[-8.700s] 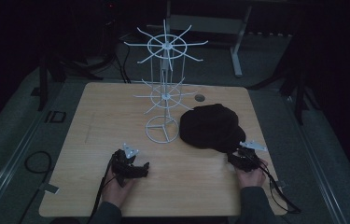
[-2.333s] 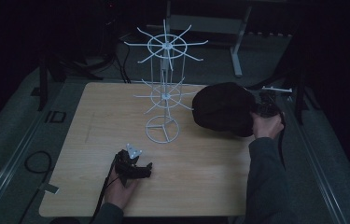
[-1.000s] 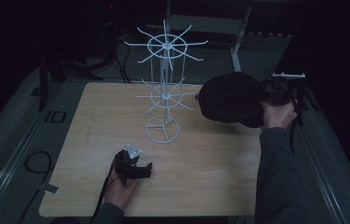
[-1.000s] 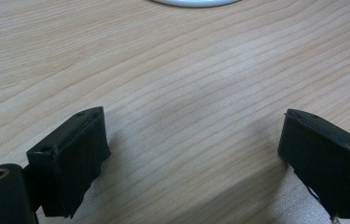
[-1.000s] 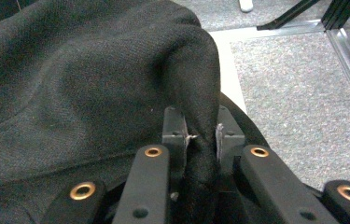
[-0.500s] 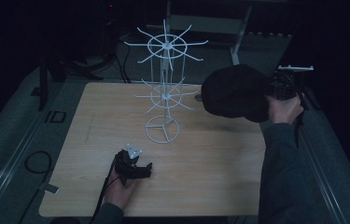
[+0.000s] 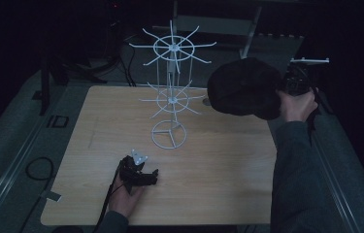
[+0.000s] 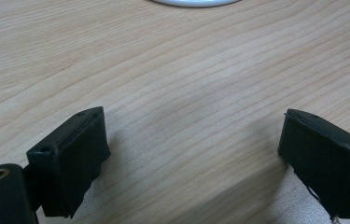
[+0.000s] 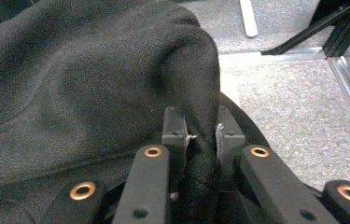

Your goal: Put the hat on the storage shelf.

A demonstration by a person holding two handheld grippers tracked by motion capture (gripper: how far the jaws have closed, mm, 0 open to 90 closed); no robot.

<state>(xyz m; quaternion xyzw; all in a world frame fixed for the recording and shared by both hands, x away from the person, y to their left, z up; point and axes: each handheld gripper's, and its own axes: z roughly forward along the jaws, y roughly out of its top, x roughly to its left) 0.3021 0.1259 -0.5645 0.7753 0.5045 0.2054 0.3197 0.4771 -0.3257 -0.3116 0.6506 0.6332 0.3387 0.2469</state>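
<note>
One lift on from a second back — black cap (image 7: 242,87) pinched in the right gripper (image 9: 199,140), higher beside the white rack (image 7: 172,92), nearly hook-level; left gripper (image 7: 138,172) wide open, empty, on the table (image 7: 218,160).

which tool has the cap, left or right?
The right tool: its jaws pinch the black cap in the air. The left tool rests open on the table.

One black cap (image 7: 244,87), one white wire rack (image 7: 172,92), one wooden table (image 7: 218,160), two hand-held grippers
</note>
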